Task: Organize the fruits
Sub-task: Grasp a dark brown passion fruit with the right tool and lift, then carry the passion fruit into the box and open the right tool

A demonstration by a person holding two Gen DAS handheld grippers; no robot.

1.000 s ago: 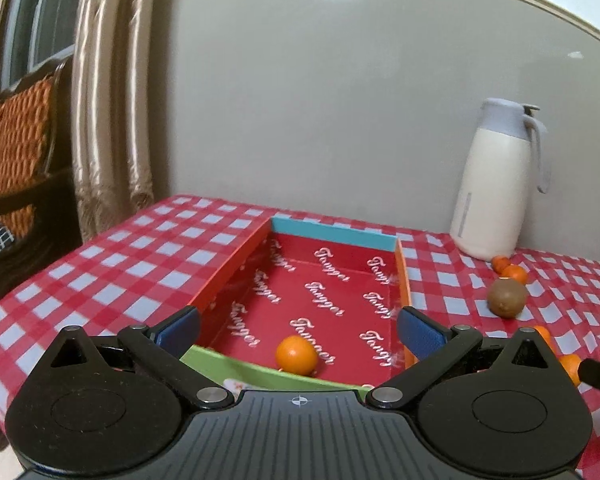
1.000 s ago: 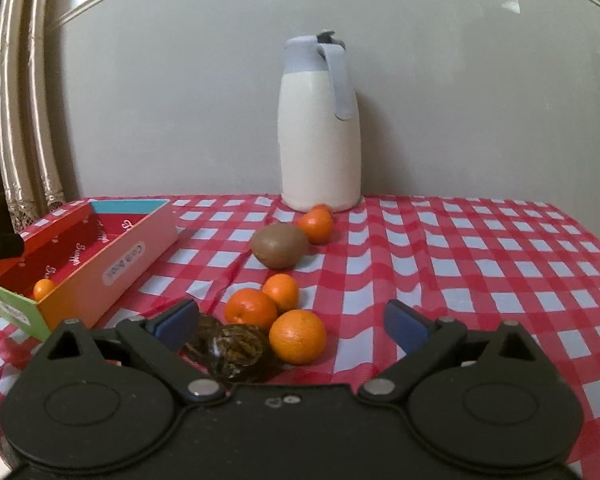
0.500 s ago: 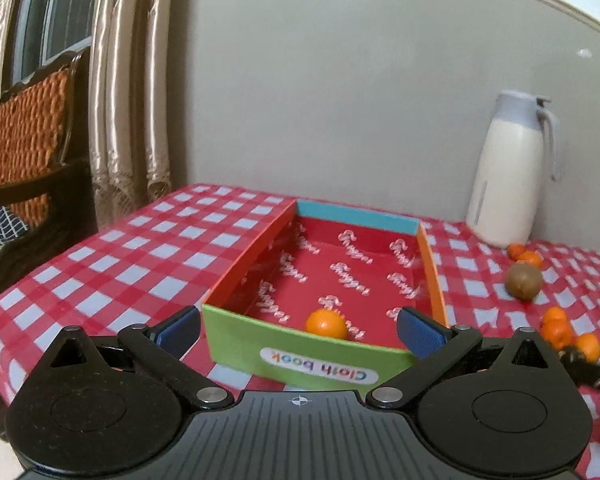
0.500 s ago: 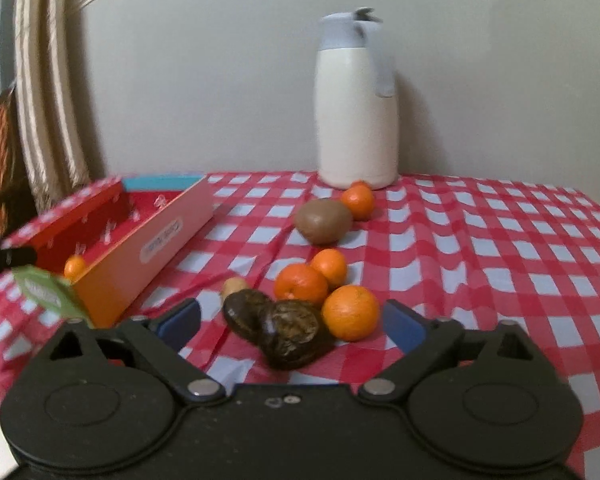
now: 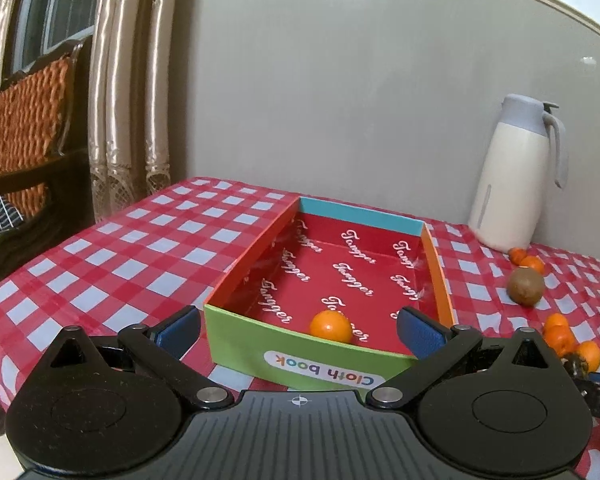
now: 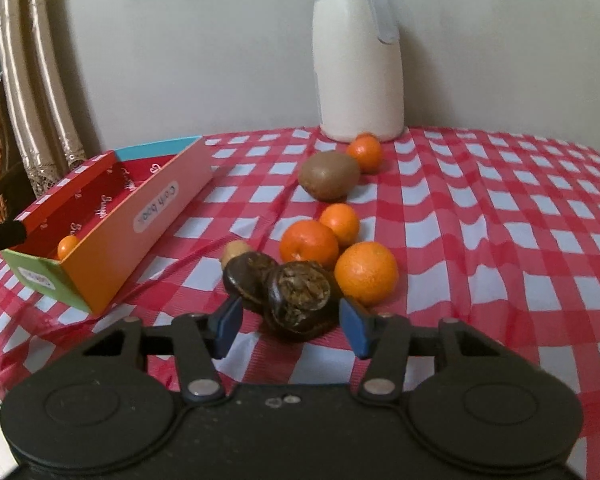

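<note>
A colourful open box (image 5: 256,340) lies on the checked tablecloth with one small orange (image 5: 331,327) inside; it also shows in the right wrist view (image 6: 116,240). My left gripper (image 5: 299,330) is open and empty, just in front of the box's green wall. My right gripper (image 6: 291,330) is open, its fingers on either side of a dark dried fruit (image 6: 300,298), with a second dark fruit (image 6: 246,280) beside it. Several oranges (image 6: 366,272) and a kiwi (image 6: 329,175) lie behind.
A white thermos jug (image 6: 358,60) stands at the back by the wall. A small tan nut-like fruit (image 6: 235,250) lies left of the dark fruits. A wicker chair (image 5: 20,132) and curtains stand beyond the table's left edge.
My left gripper has pulled back from above the box to in front of its green wall. My right gripper has moved forward and lower, and its fingers have narrowed around the dark fruit.
</note>
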